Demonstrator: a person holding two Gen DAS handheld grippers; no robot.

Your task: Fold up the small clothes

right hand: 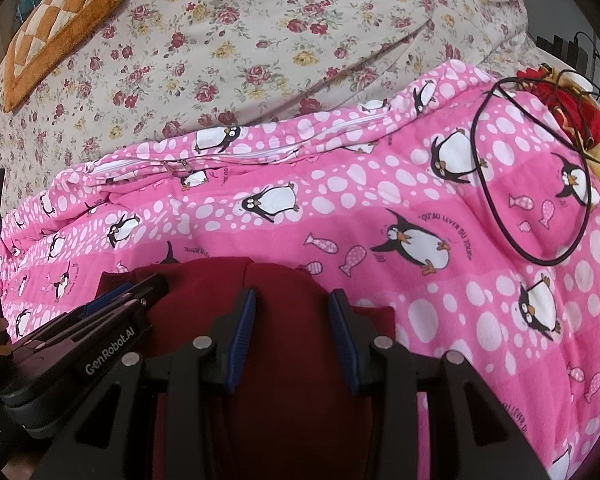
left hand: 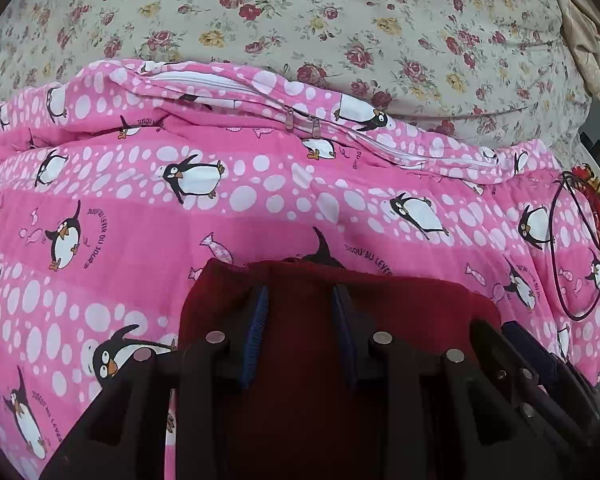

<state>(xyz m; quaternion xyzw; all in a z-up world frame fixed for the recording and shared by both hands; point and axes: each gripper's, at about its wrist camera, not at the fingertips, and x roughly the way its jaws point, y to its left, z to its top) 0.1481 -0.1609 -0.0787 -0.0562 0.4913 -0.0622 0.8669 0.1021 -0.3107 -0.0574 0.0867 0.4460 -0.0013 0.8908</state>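
A small dark red garment (left hand: 400,304) lies on a pink penguin-print blanket (left hand: 180,208); it also shows in the right wrist view (right hand: 204,284). My left gripper (left hand: 300,292) is open, its blue-padded fingers (left hand: 260,312) resting over the garment's far edge. My right gripper (right hand: 292,296) is open too, over the garment's right part, with a rounded fold between its fingers (right hand: 340,320). The right gripper appears at the left wrist view's lower right (left hand: 540,356); the left gripper appears at the right wrist view's lower left (right hand: 112,304). Neither holds cloth.
The penguin blanket (right hand: 380,208) lies on a cream floral bedsheet (left hand: 300,20). A black cable loop (right hand: 540,184) rests on the blanket at right, beside a red and yellow plush item (right hand: 572,108). An orange checked cushion (right hand: 64,28) sits far left.
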